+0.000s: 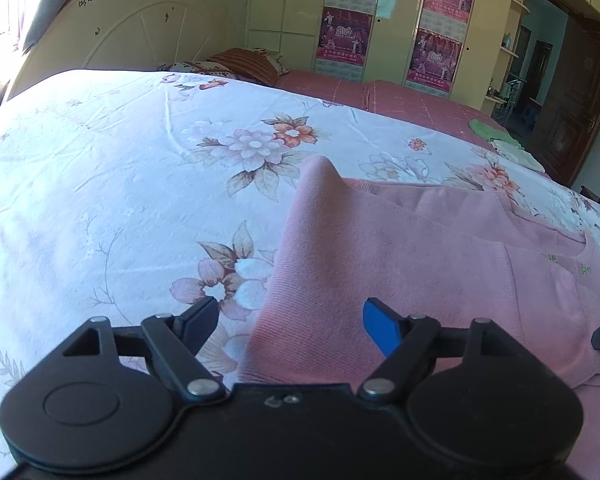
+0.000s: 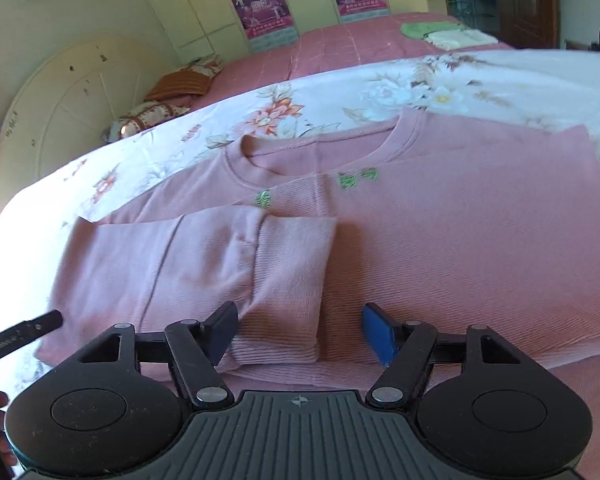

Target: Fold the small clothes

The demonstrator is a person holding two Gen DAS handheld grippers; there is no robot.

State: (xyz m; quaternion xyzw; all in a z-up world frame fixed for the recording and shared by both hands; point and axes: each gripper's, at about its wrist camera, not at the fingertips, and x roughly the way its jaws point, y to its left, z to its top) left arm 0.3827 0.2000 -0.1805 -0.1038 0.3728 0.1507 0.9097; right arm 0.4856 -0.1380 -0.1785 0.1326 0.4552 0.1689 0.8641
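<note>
Both spread grippers, left [image 1: 290,322] and right [image 2: 300,330], hover over the pink sweater [image 2: 440,248].

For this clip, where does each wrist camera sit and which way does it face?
Left wrist: rides the left gripper, low over the floral sheet, facing along the pink sweater toward the wardrobe; its own open fingers show.
Right wrist: rides the right gripper, facing across the sweater's folded sleeve and neckline toward the headboard; its open fingers show, with the other gripper's tip at the left edge.
Shared: sweater, floral sheet, headboard, green cloth.
</note>
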